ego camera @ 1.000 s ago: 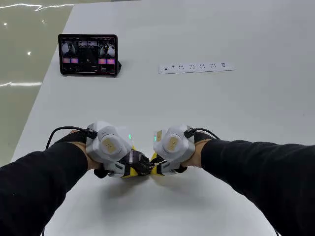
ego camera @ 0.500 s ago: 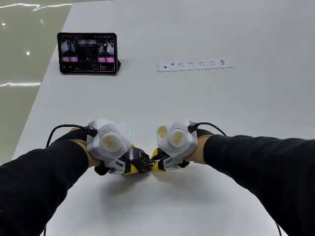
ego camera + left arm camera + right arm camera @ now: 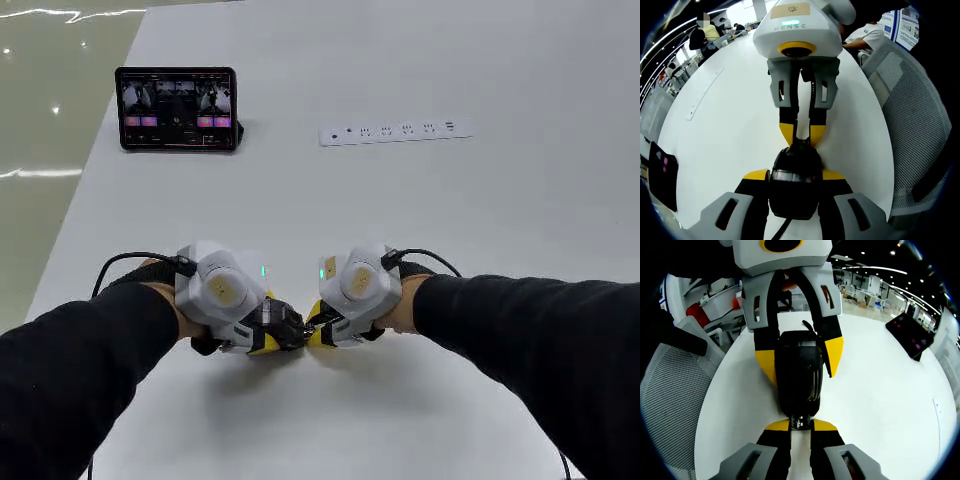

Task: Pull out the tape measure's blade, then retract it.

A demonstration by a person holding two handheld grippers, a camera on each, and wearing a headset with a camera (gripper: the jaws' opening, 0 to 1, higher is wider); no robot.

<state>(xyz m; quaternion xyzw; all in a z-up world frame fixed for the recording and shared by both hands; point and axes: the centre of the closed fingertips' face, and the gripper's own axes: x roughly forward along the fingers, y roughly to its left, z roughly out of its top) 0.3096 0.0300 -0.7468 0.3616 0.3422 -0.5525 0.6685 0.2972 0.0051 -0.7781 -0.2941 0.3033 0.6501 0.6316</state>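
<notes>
- tape measure sits low centre in the head view, held just above the bench, between the two grippers
- left gripper: jaws clamped across the black case, one yellow tip on each side, seen at the bottom of the left gripper view
- right gripper: jaws closed to a narrow slit, tips pinching the metal hook at the case mouth, lower centre of the right gripper view
- the grippers are nose to nose, right tips touching or just off the front of the case; I see no run of blade between them
- progress, as a judgement: the blade is fully in or close to it. That fits either "pull not started" or "retract just finished", and these frames alone don't tell which
- if it's the start: both the pull-out and the retract are left. The grip looks ready, case fixed on one side, hook held on the other
- if it's the end: what's left is letting go of the hook and setting the case down
- containers: the only one of sorts is the tape case, with the blade wound inside, out of sight
- elsewhere on the bench: tablet upper left with its screen lit, power strip upper centre, both well apart from the grippers and nothing plugged in as far as I can see
</notes>
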